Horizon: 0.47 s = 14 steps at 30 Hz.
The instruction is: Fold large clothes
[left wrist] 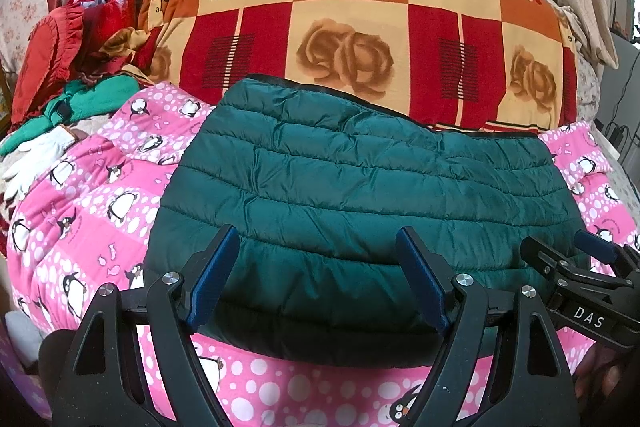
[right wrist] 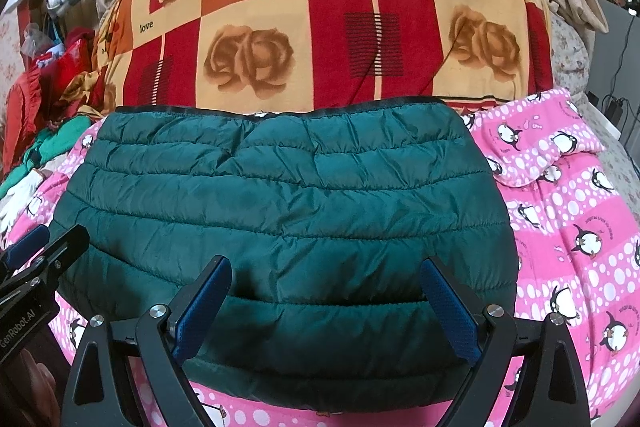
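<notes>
A dark green quilted puffer jacket (left wrist: 360,187) lies folded into a wide rectangle on the pink penguin blanket (left wrist: 80,195); it also shows in the right wrist view (right wrist: 288,211). My left gripper (left wrist: 318,239) is open and empty, its blue-padded fingers hovering over the jacket's near edge. My right gripper (right wrist: 326,271) is open and empty, over the near edge further right. The right gripper also shows at the right of the left wrist view (left wrist: 576,247), and the left gripper at the left edge of the right wrist view (right wrist: 40,239).
A big folded quilt (left wrist: 360,19) with roses and "love" print stands behind the jacket. Red and green clothes (left wrist: 80,67) and a white glove (left wrist: 36,155) are piled at the far left. A window is behind. Pink blanket (right wrist: 568,227) spreads to the right.
</notes>
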### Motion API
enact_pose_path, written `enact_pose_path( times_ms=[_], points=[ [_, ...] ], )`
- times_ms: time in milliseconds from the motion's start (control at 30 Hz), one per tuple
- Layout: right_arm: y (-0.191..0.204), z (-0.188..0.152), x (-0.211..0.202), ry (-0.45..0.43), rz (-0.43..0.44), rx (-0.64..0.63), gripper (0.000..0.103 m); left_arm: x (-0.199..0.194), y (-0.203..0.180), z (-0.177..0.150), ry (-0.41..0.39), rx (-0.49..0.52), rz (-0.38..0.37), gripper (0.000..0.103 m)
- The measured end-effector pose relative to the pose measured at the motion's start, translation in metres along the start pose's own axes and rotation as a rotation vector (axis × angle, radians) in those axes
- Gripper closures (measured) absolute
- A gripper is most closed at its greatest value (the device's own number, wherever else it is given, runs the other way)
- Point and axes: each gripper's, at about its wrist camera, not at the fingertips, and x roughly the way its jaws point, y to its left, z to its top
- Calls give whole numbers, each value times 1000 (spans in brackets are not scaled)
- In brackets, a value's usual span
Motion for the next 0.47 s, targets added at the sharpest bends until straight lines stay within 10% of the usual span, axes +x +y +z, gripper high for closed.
enact_pose_path(
  times_ms=[467],
  points=[
    [-3,2,0,0,5,1,9,-2,6,2,-40,15,-2,22]
  ],
)
